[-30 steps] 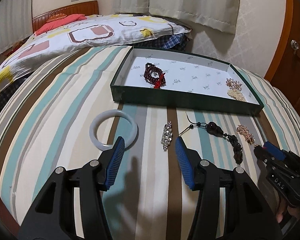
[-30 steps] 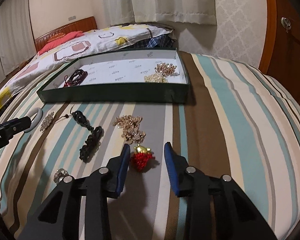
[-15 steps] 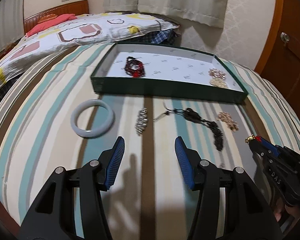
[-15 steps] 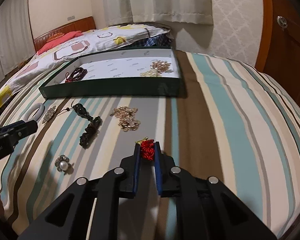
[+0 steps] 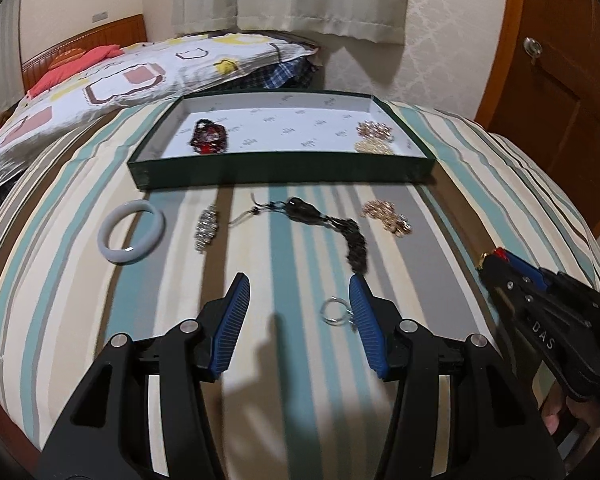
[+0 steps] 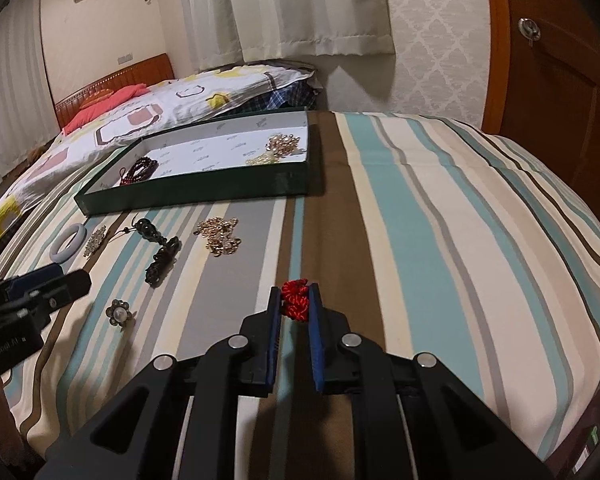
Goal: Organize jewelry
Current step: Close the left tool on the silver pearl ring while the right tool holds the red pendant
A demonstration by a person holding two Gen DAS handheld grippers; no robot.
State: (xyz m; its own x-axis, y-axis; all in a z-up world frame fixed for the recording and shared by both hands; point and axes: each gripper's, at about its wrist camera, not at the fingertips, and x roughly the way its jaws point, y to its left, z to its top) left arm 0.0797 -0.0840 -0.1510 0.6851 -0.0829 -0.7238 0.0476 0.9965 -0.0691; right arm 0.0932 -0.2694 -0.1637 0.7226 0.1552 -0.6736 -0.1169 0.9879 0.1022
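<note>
While the right tongs (image 6: 296, 300) pinch the red knotted charm (image 6: 295, 305) at lower centre of the right wrist view, lifted off the striped bed (image 6: 440, 240), a level carry toward the green tray (image 6: 204, 192) at upper left seems wise, releasing only over its white floor. Left tongs (image 5: 298, 312) gape wide, holding nothing, beside the pearl ring (image 5: 335, 312).
</note>
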